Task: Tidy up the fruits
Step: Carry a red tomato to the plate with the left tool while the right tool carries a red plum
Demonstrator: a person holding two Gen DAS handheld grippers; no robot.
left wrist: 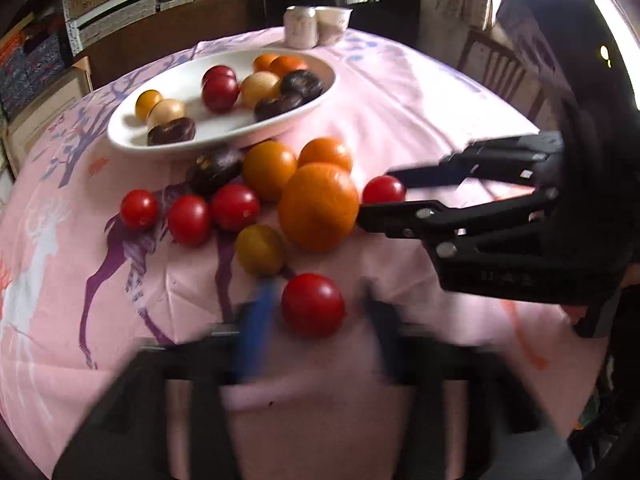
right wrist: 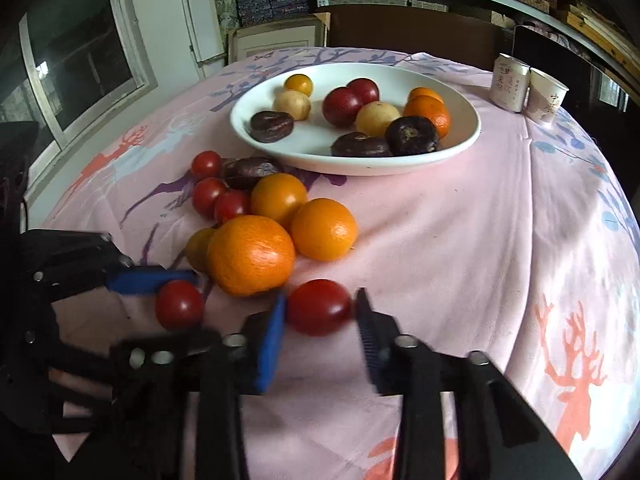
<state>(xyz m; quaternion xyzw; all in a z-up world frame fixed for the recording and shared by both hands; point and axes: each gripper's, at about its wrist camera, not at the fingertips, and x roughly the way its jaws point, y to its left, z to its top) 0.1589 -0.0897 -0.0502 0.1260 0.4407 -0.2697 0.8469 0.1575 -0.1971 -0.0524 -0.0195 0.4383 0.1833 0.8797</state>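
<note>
Both your grippers sit over red fruits near the big orange — white plate partly filled.

Landmark is the big orange [right wrist: 250, 254]. Beyond it lies the pink tablecloth [right wrist: 460, 240] with the white plate [right wrist: 460, 142], which holds dark, red, pale and orange fruits. Touching the big orange on its plate side are two smaller oranges [right wrist: 324, 229] and, further toward the plate, a dark fruit [right wrist: 250, 171] with three small red fruits [right wrist: 206, 196] beside it. Your right gripper [right wrist: 320, 312] is just in front of the big orange, pads on both flanks of a red fruit [right wrist: 319, 307] — gripped or only bracketed, you cannot tell. Your left gripper [left wrist: 316, 304] is wide, its fingers apart around another red fruit [left wrist: 313, 305], not touching; view blurred.
</note>
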